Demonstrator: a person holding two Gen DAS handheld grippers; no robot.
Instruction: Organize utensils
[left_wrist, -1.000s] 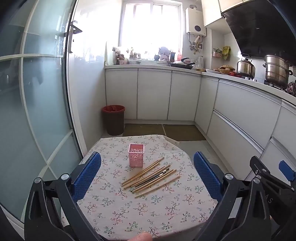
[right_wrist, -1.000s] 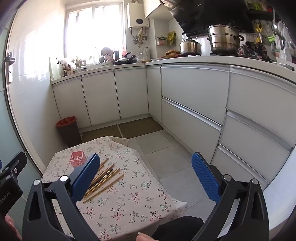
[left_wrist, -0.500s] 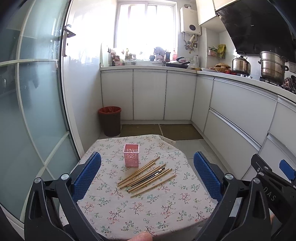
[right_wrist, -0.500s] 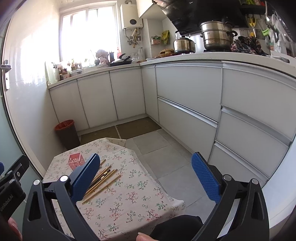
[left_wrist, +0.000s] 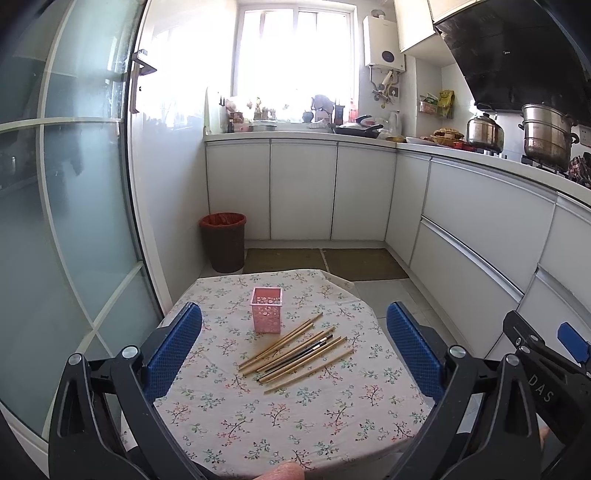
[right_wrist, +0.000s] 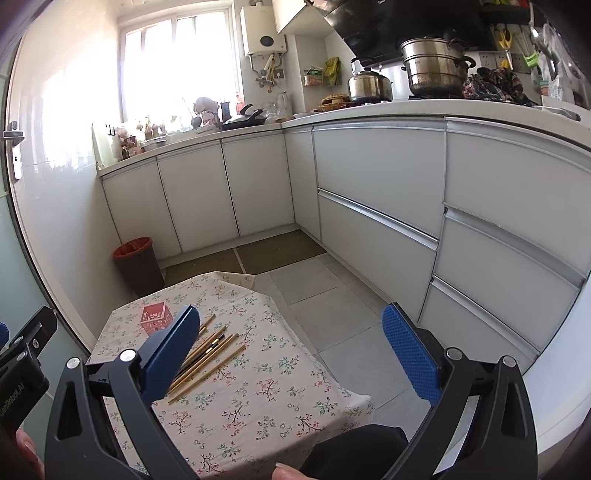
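Note:
A pink perforated square holder (left_wrist: 266, 309) stands upright on a small table with a floral cloth (left_wrist: 258, 417). Several wooden chopsticks and a dark brush (left_wrist: 295, 352) lie loose in a fan just right of and nearer than the holder. My left gripper (left_wrist: 294, 349) is open and empty, held above the table's near side. My right gripper (right_wrist: 291, 354) is open and empty, off the table's right edge over the floor. In the right wrist view the holder (right_wrist: 155, 318) and chopsticks (right_wrist: 210, 354) sit behind my left finger.
A brown bin with a red liner (left_wrist: 223, 242) stands on the floor behind the table. White cabinets (left_wrist: 476, 229) run along the back and right. A frosted glass door (left_wrist: 66, 221) is on the left. The other gripper's body (left_wrist: 543, 373) is at right.
Both wrist views have tilted and shifted slightly, so the table sits a little lower in frame. Both grippers stay open. Nothing on the table has moved.

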